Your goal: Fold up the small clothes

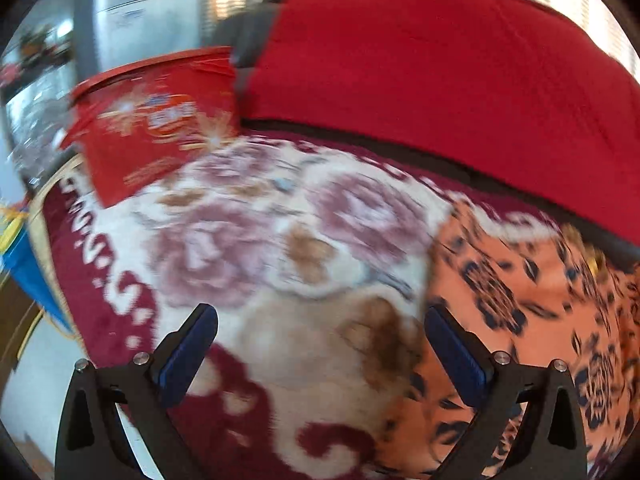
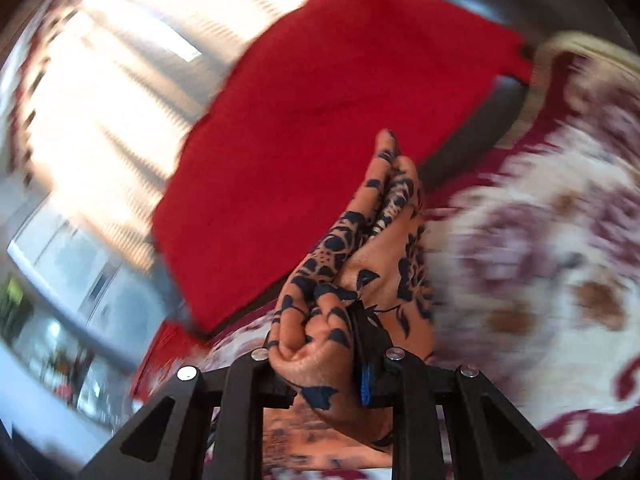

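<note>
An orange garment with dark blue flower print [image 1: 532,304] lies on the flowered blanket [image 1: 280,248], at the right in the left wrist view. My left gripper [image 1: 320,344] is open and empty above the blanket, its right finger at the garment's left edge. My right gripper [image 2: 320,344] is shut on a bunched fold of the same orange garment [image 2: 360,264], which rises between its fingers. Both views are motion-blurred.
A red cushion or cloth [image 1: 440,60] lies behind the blanket; it also shows in the right wrist view [image 2: 320,120]. A red printed box [image 1: 152,120] stands at the back left. A blue item [image 1: 24,268] sits at the far left edge.
</note>
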Demonstrator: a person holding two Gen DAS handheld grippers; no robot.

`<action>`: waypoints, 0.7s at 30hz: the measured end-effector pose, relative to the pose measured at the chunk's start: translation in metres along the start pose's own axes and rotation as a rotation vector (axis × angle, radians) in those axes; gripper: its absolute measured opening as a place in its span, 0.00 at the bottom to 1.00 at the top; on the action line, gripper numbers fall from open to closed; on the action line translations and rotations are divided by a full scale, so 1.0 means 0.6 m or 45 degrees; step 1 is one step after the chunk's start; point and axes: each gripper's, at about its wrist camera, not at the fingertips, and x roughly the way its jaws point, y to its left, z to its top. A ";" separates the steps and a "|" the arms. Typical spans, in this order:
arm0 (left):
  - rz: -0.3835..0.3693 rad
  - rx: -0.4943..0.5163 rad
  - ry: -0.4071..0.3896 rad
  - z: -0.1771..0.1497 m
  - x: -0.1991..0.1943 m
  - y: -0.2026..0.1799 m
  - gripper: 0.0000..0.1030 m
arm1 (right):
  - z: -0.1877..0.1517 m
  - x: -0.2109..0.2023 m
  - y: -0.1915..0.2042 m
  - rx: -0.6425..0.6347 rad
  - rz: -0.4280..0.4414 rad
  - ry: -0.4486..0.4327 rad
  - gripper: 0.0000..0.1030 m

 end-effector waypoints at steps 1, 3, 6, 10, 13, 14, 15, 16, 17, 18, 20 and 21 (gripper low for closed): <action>0.025 -0.022 -0.012 0.002 -0.002 0.012 1.00 | -0.007 0.012 0.031 -0.038 0.027 0.018 0.22; 0.088 -0.043 -0.039 0.006 -0.005 0.036 1.00 | -0.029 0.041 0.083 -0.086 0.081 0.072 0.22; 0.150 -0.065 -0.073 0.011 -0.005 0.077 1.00 | -0.094 0.125 0.146 -0.108 0.146 0.204 0.22; 0.184 -0.095 -0.064 0.008 0.004 0.128 1.00 | -0.208 0.261 0.159 0.003 0.193 0.459 0.23; 0.169 -0.124 -0.033 0.005 0.012 0.154 1.00 | -0.284 0.337 0.143 0.062 0.164 0.675 0.26; 0.146 -0.135 -0.030 0.005 0.012 0.158 1.00 | -0.289 0.349 0.139 0.089 0.161 0.700 0.27; 0.113 -0.147 -0.031 0.004 0.010 0.161 1.00 | -0.293 0.348 0.133 0.122 0.208 0.723 0.32; 0.075 -0.160 -0.036 0.005 0.007 0.162 1.00 | -0.293 0.343 0.129 0.134 0.254 0.746 0.43; 0.024 -0.180 -0.053 0.006 0.001 0.162 1.00 | -0.287 0.334 0.130 0.126 0.291 0.783 0.52; -0.020 -0.191 -0.073 0.009 -0.004 0.159 1.00 | -0.279 0.324 0.131 0.110 0.313 0.796 0.63; -0.101 -0.199 -0.104 0.011 -0.015 0.147 1.00 | -0.256 0.287 0.137 0.045 0.346 0.733 0.64; -0.149 -0.193 -0.120 0.011 -0.021 0.137 1.00 | -0.242 0.264 0.140 -0.001 0.372 0.680 0.64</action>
